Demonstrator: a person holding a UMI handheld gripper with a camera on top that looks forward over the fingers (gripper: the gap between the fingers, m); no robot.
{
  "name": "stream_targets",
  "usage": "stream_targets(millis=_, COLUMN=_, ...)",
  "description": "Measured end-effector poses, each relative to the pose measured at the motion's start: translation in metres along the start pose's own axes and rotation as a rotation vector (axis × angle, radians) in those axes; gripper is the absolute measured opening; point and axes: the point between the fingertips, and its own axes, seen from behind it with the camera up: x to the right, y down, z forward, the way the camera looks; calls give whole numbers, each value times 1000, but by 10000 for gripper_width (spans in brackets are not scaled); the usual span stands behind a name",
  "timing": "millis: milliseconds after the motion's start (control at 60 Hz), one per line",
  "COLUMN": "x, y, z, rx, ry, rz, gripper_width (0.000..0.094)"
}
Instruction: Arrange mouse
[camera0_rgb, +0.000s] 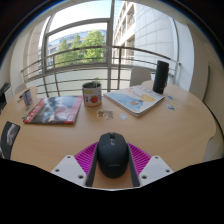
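A black computer mouse (112, 153) sits between my two fingers, with its wheel end pointing away from me. My gripper (112, 166) is shut on the mouse, and the magenta pads (86, 156) press on both of its sides. The mouse is over the near edge of the round wooden table (60, 140). I cannot tell whether it rests on the table or is lifted off it.
Beyond the fingers stands a white and red mug (92, 94). A magazine (52, 109) lies to its left and an open book (135, 99) to its right. A tall black cylinder (161, 76) stands at the far right. A dark chair (8, 135) is at the left.
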Motion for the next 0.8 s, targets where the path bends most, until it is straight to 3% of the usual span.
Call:
stream_targets(millis=283, x=1, y=-9, z=-22, rx=-5, ry=80, rz=-14, gripper_width=386)
stream_targets(millis=433, x=-13, y=-86, z=-102, rx=143, ry=153, rz=32, gripper_width=384)
stream_targets(millis=583, x=-83, y=-191, z=-221, rx=369, ry=164, rz=112, gripper_width=384)
stream_targets(millis=717, x=-198, y=-244, z=-281, rx=487, ry=50, rz=136, gripper_width=384)
stream_targets(millis=800, x=-297, y=-232, z=-295, rx=500, ry=-24, rz=109, gripper_width=384)
